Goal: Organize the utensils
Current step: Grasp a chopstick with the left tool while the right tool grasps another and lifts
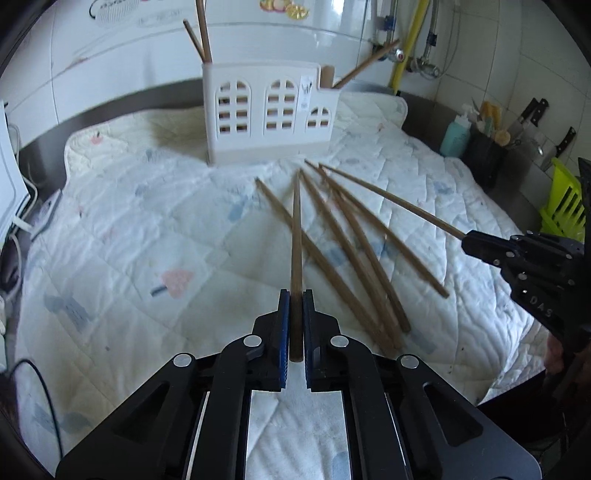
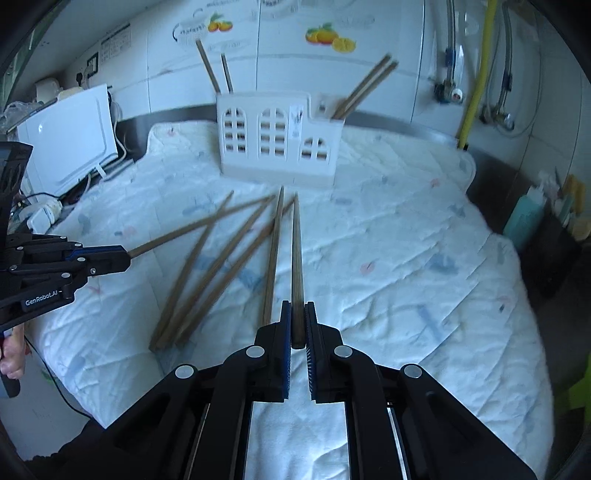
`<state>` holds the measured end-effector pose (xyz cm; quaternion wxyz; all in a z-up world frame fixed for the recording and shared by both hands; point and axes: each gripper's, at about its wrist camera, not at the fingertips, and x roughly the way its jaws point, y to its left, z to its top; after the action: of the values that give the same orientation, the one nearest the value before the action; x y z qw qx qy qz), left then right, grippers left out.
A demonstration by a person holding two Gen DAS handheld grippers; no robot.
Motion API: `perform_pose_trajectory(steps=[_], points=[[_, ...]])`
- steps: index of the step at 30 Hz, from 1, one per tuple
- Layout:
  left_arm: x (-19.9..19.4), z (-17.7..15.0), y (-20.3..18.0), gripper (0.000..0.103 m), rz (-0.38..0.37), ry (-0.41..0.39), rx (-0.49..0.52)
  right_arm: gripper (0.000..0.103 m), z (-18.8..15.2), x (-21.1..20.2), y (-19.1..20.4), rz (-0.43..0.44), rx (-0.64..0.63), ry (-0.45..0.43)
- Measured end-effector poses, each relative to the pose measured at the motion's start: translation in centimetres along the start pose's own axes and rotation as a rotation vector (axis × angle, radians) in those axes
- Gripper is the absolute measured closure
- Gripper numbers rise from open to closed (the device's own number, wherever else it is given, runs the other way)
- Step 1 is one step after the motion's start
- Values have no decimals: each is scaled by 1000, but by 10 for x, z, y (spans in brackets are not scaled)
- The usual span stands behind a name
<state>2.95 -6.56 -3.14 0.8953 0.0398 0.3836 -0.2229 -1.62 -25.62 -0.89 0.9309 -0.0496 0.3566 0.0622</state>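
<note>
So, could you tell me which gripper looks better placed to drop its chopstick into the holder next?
Probably the left gripper: its chopstick points almost straight at the white holder. The right gripper sits farther off.

The butt of the chopstick held in the left tongs is hidden between the blue pads. Chopsticks standing in the white holder are cut off by the top edge in the left wrist view; their lower parts sit behind the holder wall. The loose chopsticks are motion-blurred in the right wrist view. Lettering on the holder's label is too small to read
</note>
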Motion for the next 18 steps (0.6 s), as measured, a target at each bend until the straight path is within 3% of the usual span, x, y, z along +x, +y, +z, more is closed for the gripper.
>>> perform_pose_trajectory(steps=[10, 18], points=[[-43, 66, -3, 98, 19, -134, 100, 96, 84, -59, -27, 25, -17, -165], [-57, 130, -5, 98, 3, -194, 139, 96, 173, -78, -41, 69, -70, -197]])
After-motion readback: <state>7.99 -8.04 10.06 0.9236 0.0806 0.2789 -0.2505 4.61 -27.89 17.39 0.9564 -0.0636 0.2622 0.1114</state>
